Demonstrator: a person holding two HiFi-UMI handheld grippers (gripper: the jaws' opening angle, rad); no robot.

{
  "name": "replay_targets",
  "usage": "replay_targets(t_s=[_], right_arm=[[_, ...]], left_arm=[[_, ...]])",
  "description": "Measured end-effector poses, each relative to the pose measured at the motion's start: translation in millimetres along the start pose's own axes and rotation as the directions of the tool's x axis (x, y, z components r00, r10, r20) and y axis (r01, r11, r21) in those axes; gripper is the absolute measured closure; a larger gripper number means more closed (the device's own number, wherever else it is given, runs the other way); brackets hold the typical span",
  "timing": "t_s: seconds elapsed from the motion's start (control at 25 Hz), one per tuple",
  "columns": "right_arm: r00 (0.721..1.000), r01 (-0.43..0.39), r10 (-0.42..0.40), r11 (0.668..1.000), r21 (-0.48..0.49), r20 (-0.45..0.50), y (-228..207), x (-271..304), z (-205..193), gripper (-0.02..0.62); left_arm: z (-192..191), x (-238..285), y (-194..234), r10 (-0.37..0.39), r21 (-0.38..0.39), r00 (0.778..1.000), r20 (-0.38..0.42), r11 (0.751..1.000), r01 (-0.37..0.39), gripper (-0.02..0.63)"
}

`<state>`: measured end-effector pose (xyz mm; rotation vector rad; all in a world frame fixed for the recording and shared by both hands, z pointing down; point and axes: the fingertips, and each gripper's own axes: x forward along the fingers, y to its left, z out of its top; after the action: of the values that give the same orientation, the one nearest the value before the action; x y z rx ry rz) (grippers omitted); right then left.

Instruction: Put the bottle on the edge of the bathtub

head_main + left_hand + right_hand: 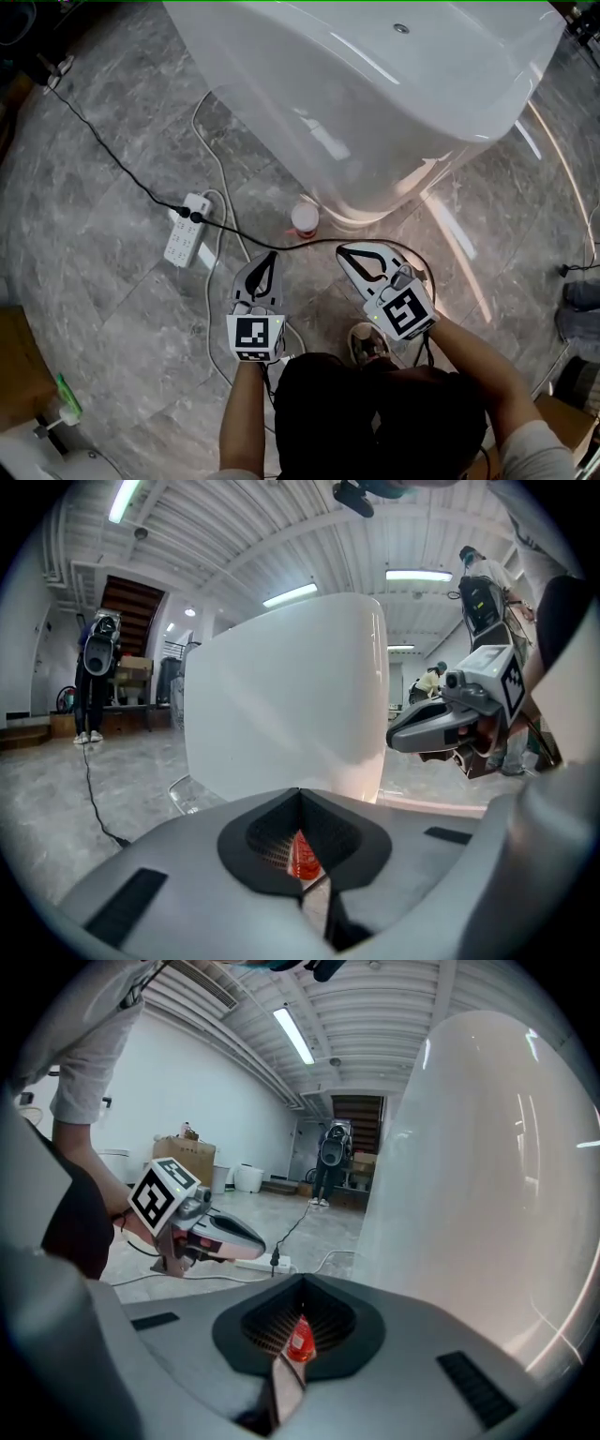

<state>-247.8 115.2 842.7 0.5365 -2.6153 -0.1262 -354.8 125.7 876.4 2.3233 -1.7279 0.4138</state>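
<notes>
Closed left gripper (272,254), right gripper (343,250) near bottle (305,218) by bathtub (375,94) base.

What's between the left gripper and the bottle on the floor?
Only a black cable crossing the grey floor, seen in the head view. The left gripper is shut and empty; the bottle stands by the bathtub base.

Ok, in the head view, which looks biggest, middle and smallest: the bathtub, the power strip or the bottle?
1. bathtub: by far the largest.
2. power strip: long and flat on the floor.
3. bottle: smallest, though it is seen from above, so mostly its top shows.
</notes>
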Motion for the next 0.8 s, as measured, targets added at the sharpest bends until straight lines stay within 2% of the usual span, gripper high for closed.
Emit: replay_targets(t_s=[0.32,0.52,0.6,0.68,0.8], right_arm=[[0.998,0.061,-0.061,0.998,0.014,0.027,-29,-19,17,0.589],[1.000,-0.011,0.011,0.997,-0.070,-0.002,-22,-22,27,0.589],[1.000,-0.015,0.015,0.995,-0.099,-0.005,-22,-27,31,0.589],[1.000,-0.011,0.009,0.996,-0.090,-0.024,-23,-35,36,0.589],[0.998,-0.052,0.052,0.999,-0.005,-0.039,-26,-50,48,0.589]], left_arm=[[25,-17,8,0.100,0.069,0.995,0.027,0.992,-0.101,0.595],[60,-18,1,0.123,-0.002,0.991,0.047,0.992,-0.123,0.597],[73,-19,-3,0.127,-0.034,0.991,0.036,0.991,-0.126,0.597],[80,-28,-10,0.123,-0.043,0.992,-0.004,0.991,-0.123,0.597],[92,-43,-21,0.119,-0.040,0.991,-0.056,0.992,-0.122,0.595]])
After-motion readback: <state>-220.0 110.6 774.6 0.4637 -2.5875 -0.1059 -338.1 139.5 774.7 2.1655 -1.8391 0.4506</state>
